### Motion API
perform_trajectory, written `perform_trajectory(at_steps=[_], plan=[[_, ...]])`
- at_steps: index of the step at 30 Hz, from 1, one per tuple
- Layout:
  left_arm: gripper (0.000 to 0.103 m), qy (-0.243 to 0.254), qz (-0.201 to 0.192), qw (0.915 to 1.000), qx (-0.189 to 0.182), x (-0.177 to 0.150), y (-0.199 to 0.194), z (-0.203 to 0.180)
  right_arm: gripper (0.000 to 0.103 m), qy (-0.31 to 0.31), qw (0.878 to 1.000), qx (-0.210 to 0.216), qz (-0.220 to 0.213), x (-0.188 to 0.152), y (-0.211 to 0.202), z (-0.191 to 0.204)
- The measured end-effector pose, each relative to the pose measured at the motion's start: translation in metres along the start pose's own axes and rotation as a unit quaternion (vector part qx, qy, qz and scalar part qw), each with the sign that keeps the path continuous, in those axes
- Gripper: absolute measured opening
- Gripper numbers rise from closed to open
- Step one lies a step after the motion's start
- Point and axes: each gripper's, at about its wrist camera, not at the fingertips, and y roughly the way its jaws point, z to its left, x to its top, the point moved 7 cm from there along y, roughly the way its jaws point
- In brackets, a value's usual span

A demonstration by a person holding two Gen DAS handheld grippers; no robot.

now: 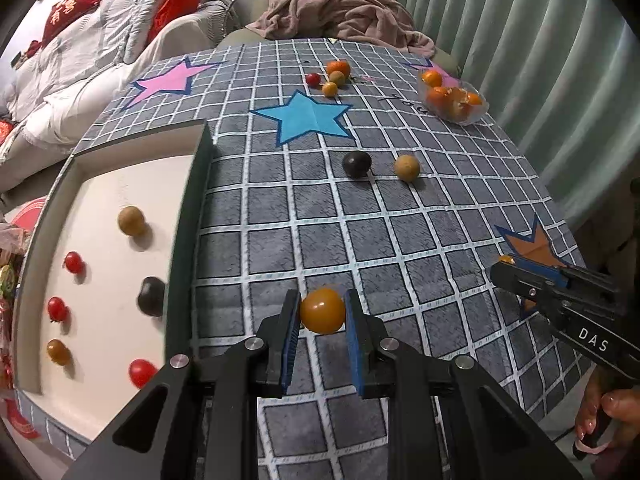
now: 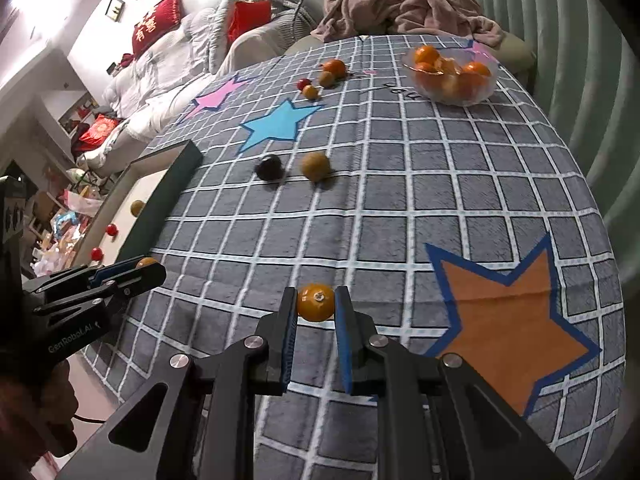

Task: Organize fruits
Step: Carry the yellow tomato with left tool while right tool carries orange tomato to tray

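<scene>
My left gripper (image 1: 322,312) is shut on a yellow-orange cherry tomato (image 1: 322,310), held just right of the white tray (image 1: 120,184). The tray holds several small fruits: red tomatoes (image 1: 74,262), a brown longan (image 1: 131,220), a dark plum (image 1: 151,296). My right gripper (image 2: 316,304) is shut on a small orange kumquat (image 2: 315,302) above the checked cloth. It also shows in the left wrist view (image 1: 505,261). A dark plum (image 1: 356,164) and a longan (image 1: 407,167) lie loose mid-table.
A clear bowl of oranges (image 2: 454,74) stands at the far right. A small cluster of fruits (image 1: 334,74) lies at the far middle. Paper stars (image 1: 306,118) lie on the cloth. A pink blanket (image 1: 340,12) sits beyond the table.
</scene>
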Motion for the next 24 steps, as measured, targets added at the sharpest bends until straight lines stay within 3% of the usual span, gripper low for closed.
perform_trajectory(at_steps=[15, 24], plan=[[0.023, -0.034, -0.027, 0.9991, 0.002, 0.012, -0.044, 0.065, 0.02, -0.048, 0.998, 0.049, 0.005, 0.039, -0.007, 0.087], [0.023, -0.063, -0.043, 0.9961, 0.045, 0.02, -0.059, 0.139, 0.02, -0.095, 0.992, 0.084, 0.028, 0.069, 0.013, 0.159]])
